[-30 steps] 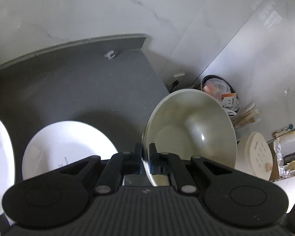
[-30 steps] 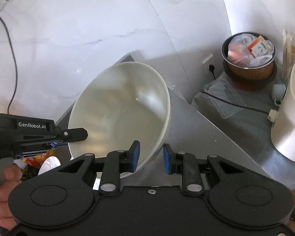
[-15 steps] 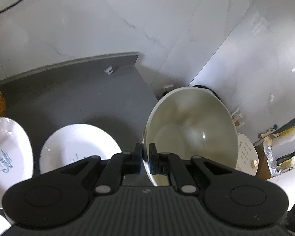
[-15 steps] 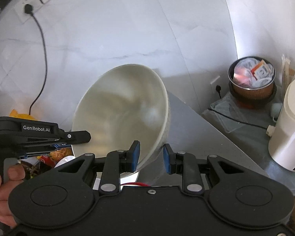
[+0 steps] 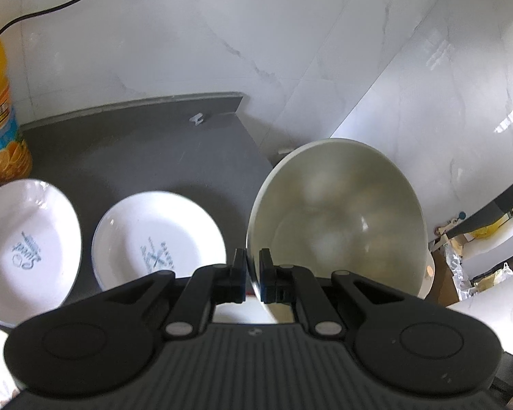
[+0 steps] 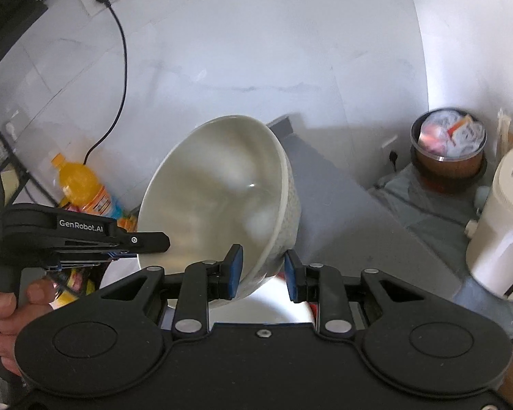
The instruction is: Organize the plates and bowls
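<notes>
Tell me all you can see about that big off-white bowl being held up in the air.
The big off-white bowl looks like glazed ceramic, deep and round, glossy and empty inside, with a faint speckled pattern on its outer wall. It is tilted steeply, its opening facing the cameras, above the dark grey countertop. The left gripper pinches its rim. The right gripper is open, its blue-padded fingers straddling the bowl's lower rim.

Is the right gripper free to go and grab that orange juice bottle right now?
Probably not directly. The right gripper is open, but the big bowl, pinched at its rim by the left gripper, hangs tilted between it and the orange juice bottle. It would likely have to go around.
</notes>
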The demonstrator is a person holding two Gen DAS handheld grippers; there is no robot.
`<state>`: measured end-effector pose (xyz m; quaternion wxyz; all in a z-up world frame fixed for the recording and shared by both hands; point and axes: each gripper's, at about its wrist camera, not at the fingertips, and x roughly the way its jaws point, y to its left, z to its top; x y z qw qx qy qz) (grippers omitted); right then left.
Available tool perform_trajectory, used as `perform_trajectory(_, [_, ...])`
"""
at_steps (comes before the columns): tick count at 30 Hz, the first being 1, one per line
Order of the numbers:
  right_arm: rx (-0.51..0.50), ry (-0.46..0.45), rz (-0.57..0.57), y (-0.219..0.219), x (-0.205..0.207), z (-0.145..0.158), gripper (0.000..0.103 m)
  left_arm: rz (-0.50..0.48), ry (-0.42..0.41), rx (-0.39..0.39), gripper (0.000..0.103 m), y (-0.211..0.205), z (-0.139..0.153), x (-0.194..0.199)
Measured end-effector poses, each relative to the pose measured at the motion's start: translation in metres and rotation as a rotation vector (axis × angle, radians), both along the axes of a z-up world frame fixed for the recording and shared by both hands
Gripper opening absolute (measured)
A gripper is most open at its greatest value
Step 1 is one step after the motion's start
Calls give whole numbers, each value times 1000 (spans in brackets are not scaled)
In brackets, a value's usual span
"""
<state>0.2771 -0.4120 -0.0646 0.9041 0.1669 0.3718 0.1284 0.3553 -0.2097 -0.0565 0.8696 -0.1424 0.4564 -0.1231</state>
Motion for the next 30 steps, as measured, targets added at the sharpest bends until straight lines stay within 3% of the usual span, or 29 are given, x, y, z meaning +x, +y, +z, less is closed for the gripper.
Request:
perform_trajectory(17, [-7, 140, 92, 11, -34, -32, 26, 25, 160, 50, 6, 13, -41, -43])
perform_trajectory(30, [-13, 239, 129, 14, -35, -59, 26, 58, 261, 96, 8, 18, -78, -49])
